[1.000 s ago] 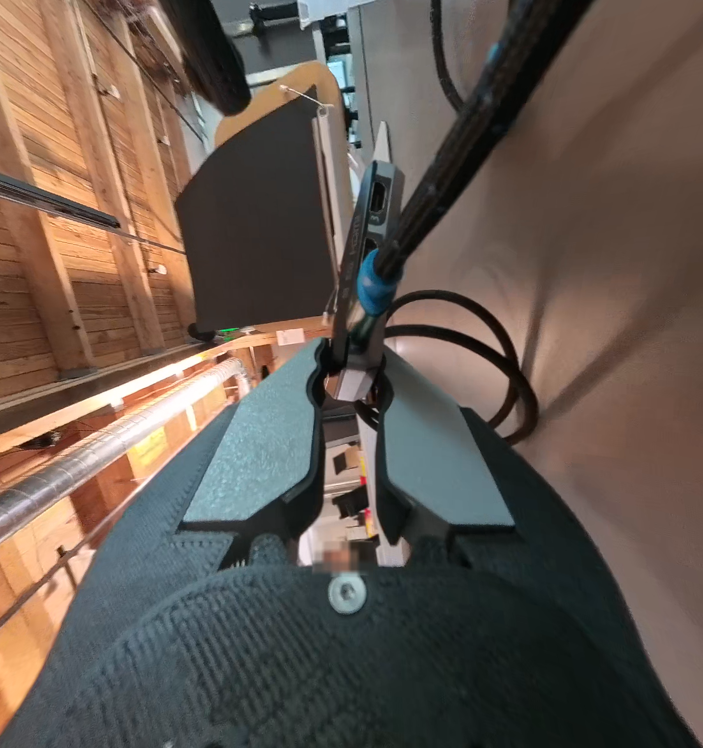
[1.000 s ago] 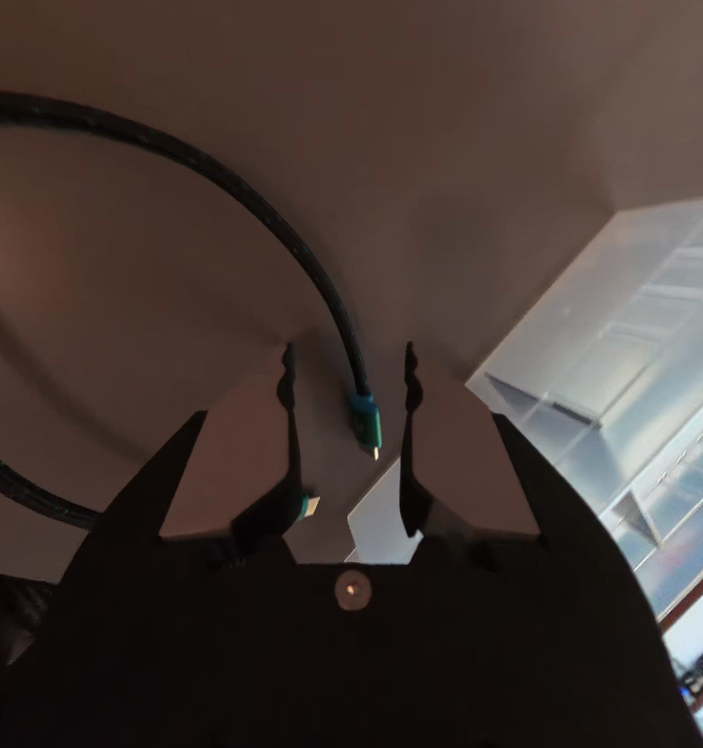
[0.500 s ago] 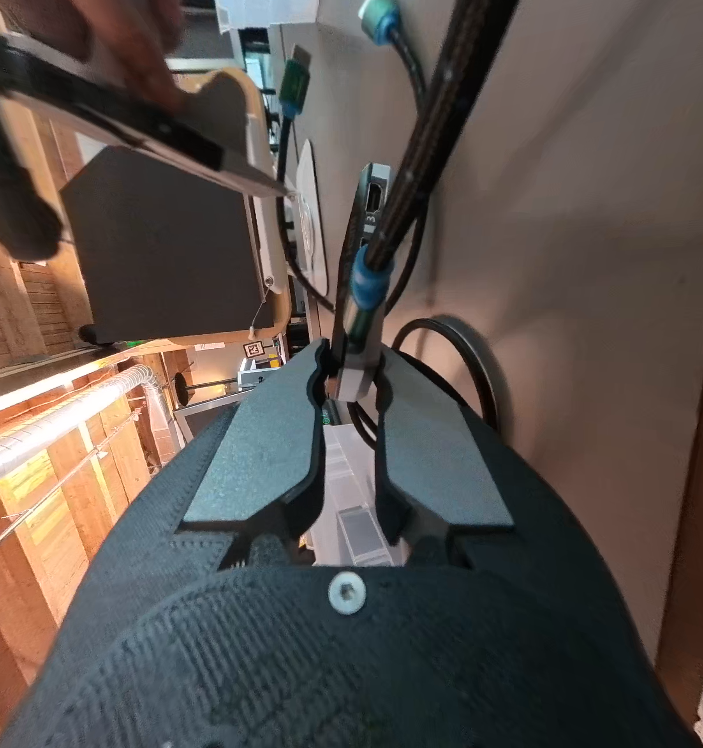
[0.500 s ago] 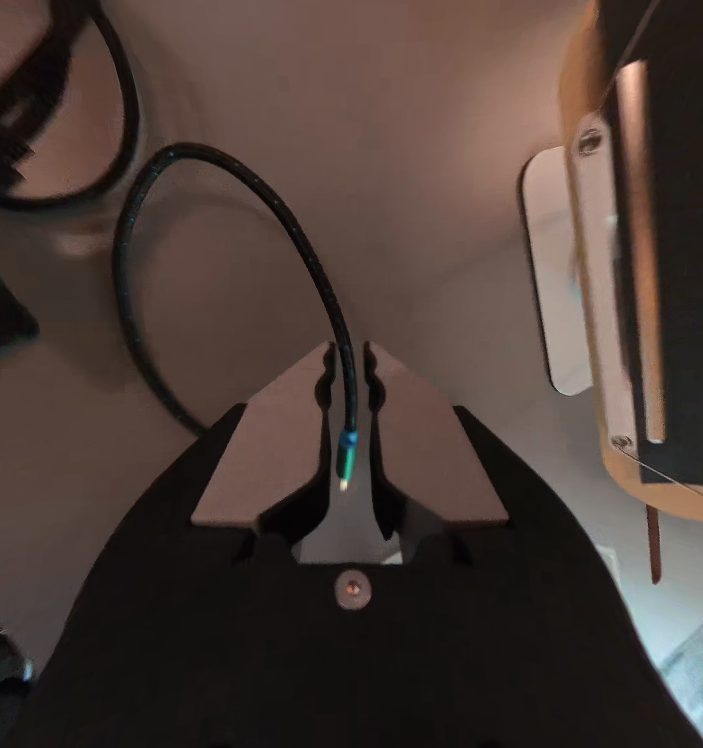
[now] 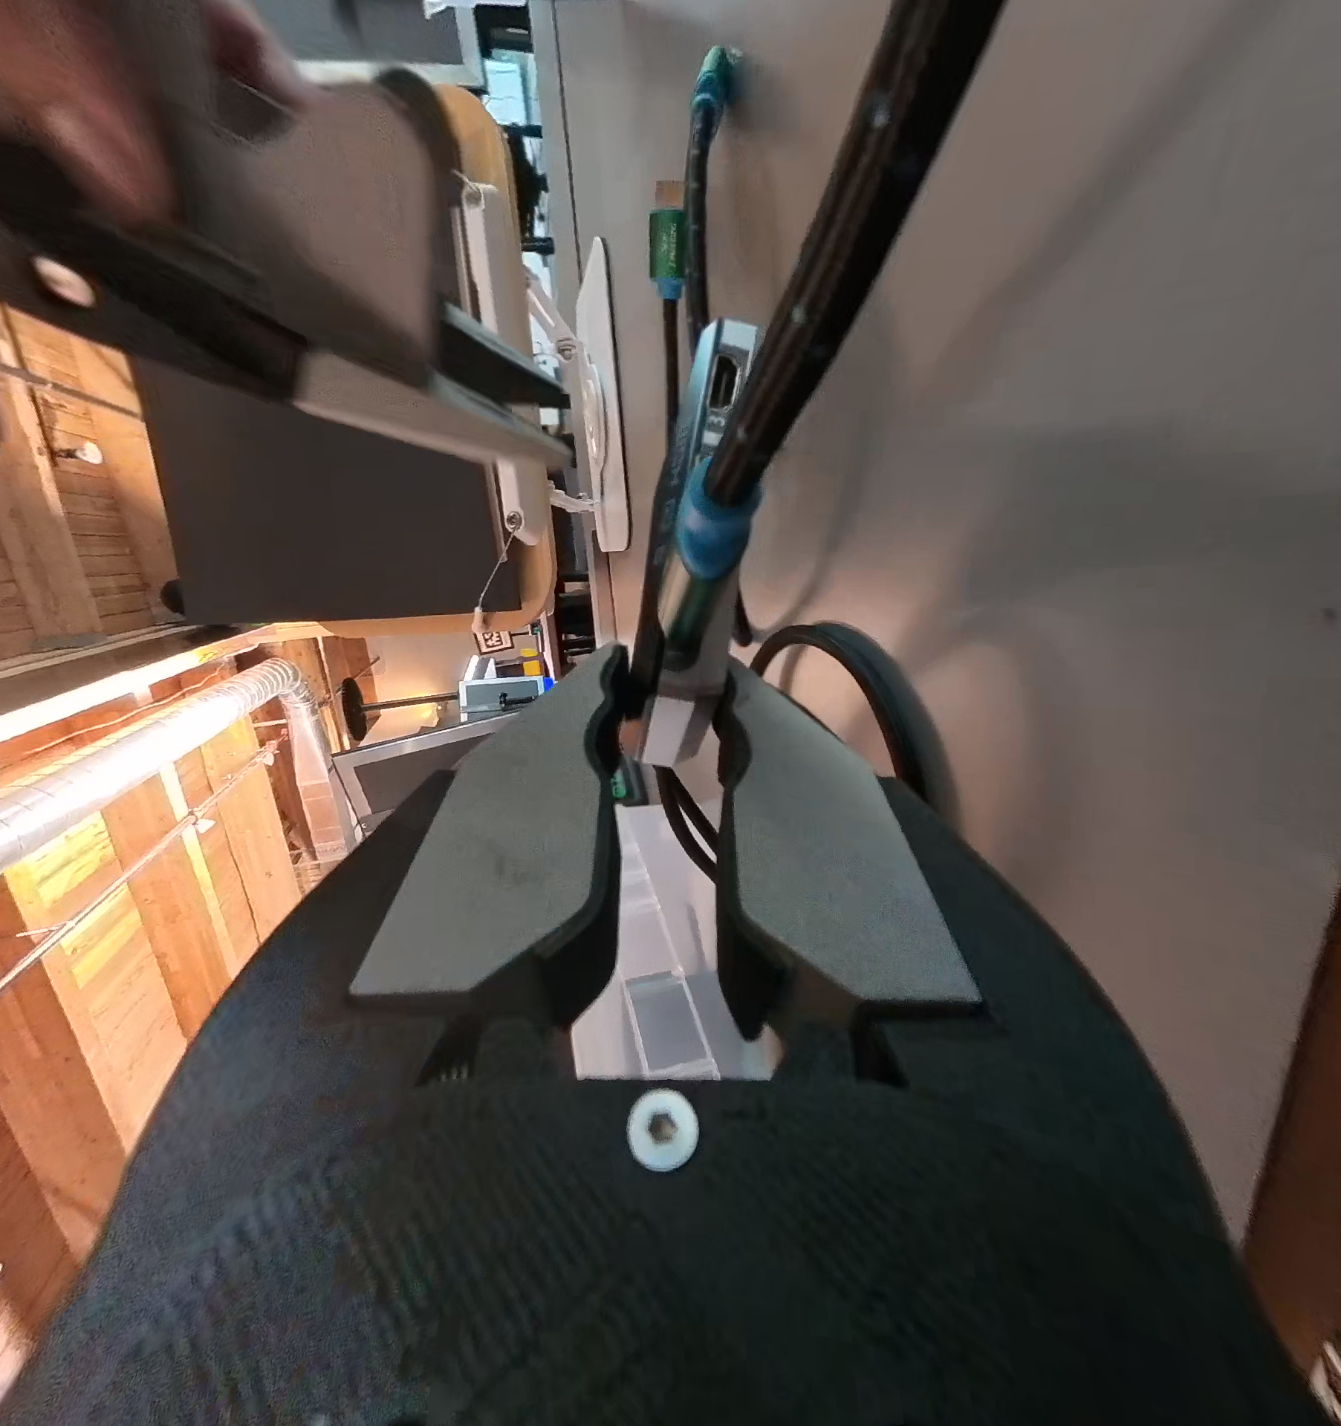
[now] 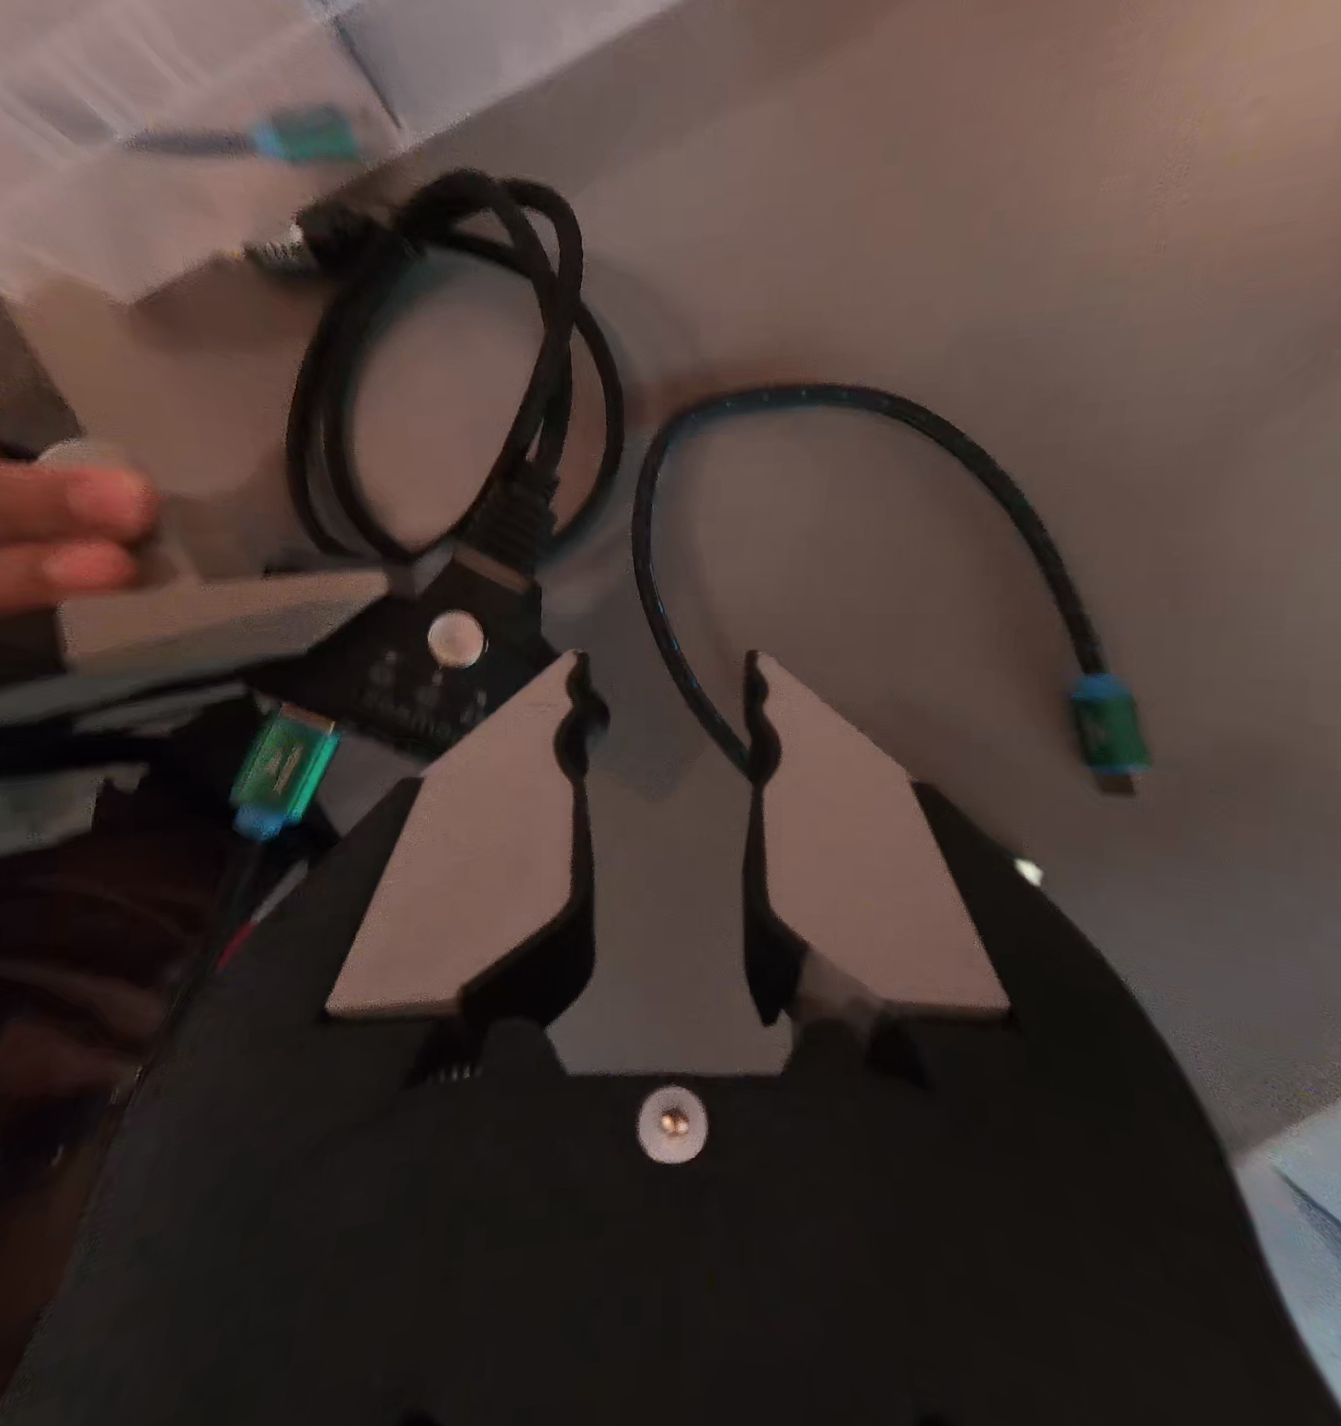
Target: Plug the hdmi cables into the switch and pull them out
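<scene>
In the left wrist view my left gripper (image 5: 671,714) is shut on one end of the grey HDMI switch (image 5: 690,617) and holds it edge-on to the table. A black cable with a blue collar (image 5: 717,528) is plugged into the switch, next to a free port (image 5: 725,382). In the right wrist view the switch (image 6: 455,644) is black with a round button, and a green plug (image 6: 285,760) sits at its near edge. My right gripper (image 6: 667,671) is open just right of the switch. A loose braided cable (image 6: 883,401) passes its right fingertip, and its green plug (image 6: 1107,729) lies on the table.
The switch's own black cable lies coiled (image 6: 451,370) behind it. A second green plug (image 5: 667,247) and a white pad (image 5: 601,401) lie farther along the table. Clear plastic boxes (image 6: 1315,1235) stand at the table's edges. A hand (image 6: 42,525) holds the left gripper.
My right gripper had narrowed around the loose cable's plug; now it is wider open and has swung toward the switch, with that plug on the table to its right. The left gripper still holds the switch.
</scene>
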A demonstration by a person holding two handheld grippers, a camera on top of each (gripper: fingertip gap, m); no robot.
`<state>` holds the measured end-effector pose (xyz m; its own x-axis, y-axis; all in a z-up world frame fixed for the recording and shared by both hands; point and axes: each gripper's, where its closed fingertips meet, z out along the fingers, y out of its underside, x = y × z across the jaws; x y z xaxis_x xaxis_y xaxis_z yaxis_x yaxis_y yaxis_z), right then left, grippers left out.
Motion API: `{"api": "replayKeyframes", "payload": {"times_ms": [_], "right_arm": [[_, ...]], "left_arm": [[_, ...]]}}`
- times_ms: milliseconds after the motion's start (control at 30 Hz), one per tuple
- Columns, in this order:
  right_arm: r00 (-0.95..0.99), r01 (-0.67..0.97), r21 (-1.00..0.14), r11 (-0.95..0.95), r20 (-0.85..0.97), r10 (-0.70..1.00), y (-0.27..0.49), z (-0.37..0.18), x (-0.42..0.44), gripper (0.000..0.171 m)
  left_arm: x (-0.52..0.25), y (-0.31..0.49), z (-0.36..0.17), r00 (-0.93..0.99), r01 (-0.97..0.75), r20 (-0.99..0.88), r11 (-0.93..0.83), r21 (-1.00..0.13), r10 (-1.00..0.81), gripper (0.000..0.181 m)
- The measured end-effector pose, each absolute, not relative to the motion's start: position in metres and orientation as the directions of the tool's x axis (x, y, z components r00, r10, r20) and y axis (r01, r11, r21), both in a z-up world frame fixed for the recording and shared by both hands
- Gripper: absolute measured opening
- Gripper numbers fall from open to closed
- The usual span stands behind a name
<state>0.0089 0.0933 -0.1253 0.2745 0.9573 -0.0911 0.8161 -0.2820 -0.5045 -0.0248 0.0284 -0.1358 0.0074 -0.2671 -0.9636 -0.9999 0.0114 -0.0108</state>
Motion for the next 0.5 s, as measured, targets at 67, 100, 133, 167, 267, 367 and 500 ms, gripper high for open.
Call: {"api": "replayKeyframes", "payload": {"times_ms": [67, 100, 133, 167, 267, 367, 500], "right_arm": [[0.303, 0.792, -0.537, -0.289, -0.065, 0.951, 0.093, -0.152, -0.003, 0.046], [0.299, 0.801, -0.53, -0.279, -0.049, 0.953, 0.09, -0.167, -0.005, 0.043], [0.303, 0.814, -0.514, -0.272, -0.026, 0.953, 0.09, -0.182, -0.004, 0.035], [0.301, 0.83, -0.493, -0.262, 0.001, 0.954, 0.09, -0.194, 0.0, 0.028], [0.166, 0.87, -0.469, -0.148, -0.004, 0.986, 0.075, -0.2, 0.017, 0.011], [0.051, 0.941, -0.327, -0.087, -0.118, 0.992, 0.054, -0.198, 0.067, 0.012], [0.154, 0.979, -0.136, -0.152, 0.003, 0.988, 0.078, -0.181, 0.144, 0.018]], "left_arm": [[-0.026, 0.026, -0.136, -0.003, -1.0, -0.967, 0.01, 0.001, -0.254, 0.02], [-0.027, 0.024, -0.137, -0.016, -1.0, -0.968, 0.011, 0.014, -0.249, 0.02], [-0.027, 0.021, -0.14, -0.025, -1.0, -0.966, 0.016, 0.021, -0.257, 0.02], [-0.026, 0.019, -0.143, -0.028, -0.999, -0.963, 0.023, 0.023, -0.269, 0.02], [-0.029, 0.014, -0.149, -0.05, -0.999, -0.961, 0.022, 0.046, -0.273, 0.02], [-0.032, 0.007, -0.149, -0.036, -0.999, -0.961, 0.021, 0.031, -0.275, 0.02], [-0.039, -0.003, -0.15, -0.023, -1.0, -0.958, 0.006, 0.022, -0.286, 0.02]]}}
